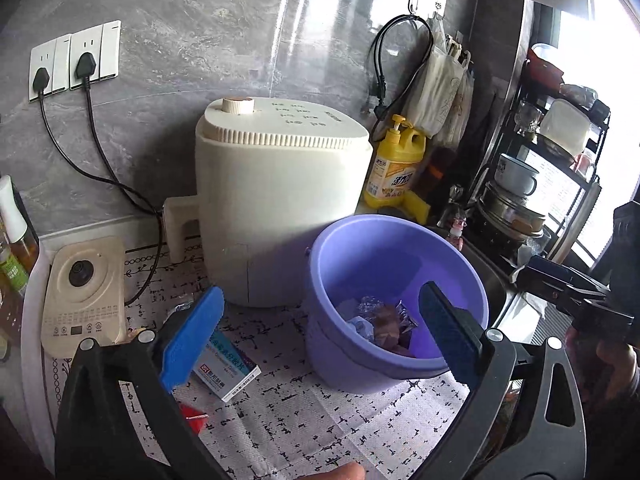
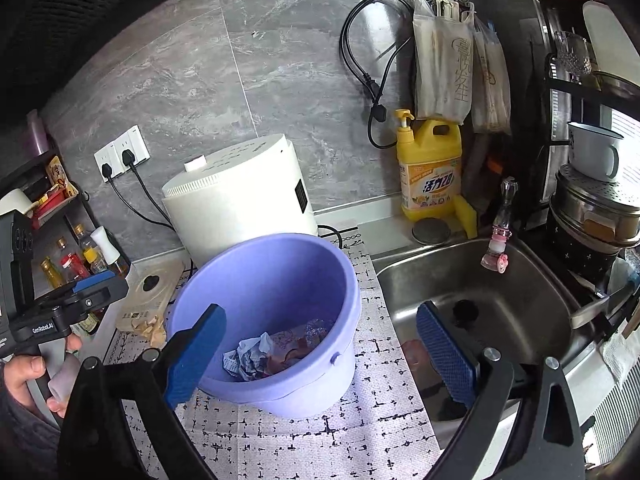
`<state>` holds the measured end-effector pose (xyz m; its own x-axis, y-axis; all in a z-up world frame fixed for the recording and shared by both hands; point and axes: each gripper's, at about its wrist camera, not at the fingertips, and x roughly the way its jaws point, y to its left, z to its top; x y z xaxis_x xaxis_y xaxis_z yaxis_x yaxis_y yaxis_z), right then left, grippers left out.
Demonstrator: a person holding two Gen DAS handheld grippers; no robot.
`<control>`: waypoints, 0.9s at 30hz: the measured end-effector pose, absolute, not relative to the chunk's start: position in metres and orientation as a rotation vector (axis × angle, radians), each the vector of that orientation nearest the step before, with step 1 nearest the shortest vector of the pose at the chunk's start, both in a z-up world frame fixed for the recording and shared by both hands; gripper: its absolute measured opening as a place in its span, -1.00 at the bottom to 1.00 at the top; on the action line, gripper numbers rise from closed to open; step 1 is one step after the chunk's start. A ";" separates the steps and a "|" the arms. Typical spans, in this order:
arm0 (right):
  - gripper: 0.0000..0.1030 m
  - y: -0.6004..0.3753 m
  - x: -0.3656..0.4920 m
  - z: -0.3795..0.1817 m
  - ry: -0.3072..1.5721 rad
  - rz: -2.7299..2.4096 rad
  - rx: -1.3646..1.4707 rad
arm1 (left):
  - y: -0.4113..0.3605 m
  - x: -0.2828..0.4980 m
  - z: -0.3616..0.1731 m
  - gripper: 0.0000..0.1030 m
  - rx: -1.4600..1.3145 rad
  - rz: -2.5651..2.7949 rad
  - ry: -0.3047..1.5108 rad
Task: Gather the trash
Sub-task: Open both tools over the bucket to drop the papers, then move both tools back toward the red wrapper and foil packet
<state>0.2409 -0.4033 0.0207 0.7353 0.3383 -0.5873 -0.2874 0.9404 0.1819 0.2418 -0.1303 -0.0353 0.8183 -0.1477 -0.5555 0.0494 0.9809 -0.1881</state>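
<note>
Left tongs (image 1: 320, 340) and right tongs (image 2: 320, 352), both spread and empty, above bucket (image 1: 394, 236); next, pinch medicine box (image 1: 228, 372) at seven o'clock squarely.

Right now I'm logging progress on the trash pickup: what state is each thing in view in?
left claw: open, holding nothing
right claw: open, holding nothing
purple bucket: upright on the mat, crumpled trash inside
medicine box: lying flat on the mat, outside the bucket
wall sockets: two plugs in
yellow detergent bottle: upright beside the sink
sink: no water visible
</note>
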 end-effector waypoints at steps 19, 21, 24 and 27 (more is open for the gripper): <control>0.84 -0.311 0.185 -0.010 0.710 0.311 0.053 | -0.035 0.185 -0.108 0.88 -0.233 -0.052 0.705; 0.84 -0.300 0.178 -0.017 0.723 0.302 0.043 | -0.030 0.183 -0.120 0.88 -0.229 -0.065 0.719; 0.81 -0.283 0.173 -0.031 0.767 0.295 0.022 | -0.023 0.184 -0.140 0.87 -0.239 -0.082 0.749; 0.77 -0.266 0.167 -0.042 0.793 0.287 -0.002 | -0.017 0.187 -0.156 0.81 -0.235 -0.091 0.775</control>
<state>0.1671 -0.2660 -0.0418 0.6650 0.2538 -0.7024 -0.2554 0.9611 0.1055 0.1868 -0.0172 -0.1564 0.7121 -0.1671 -0.6818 -0.0048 0.9701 -0.2428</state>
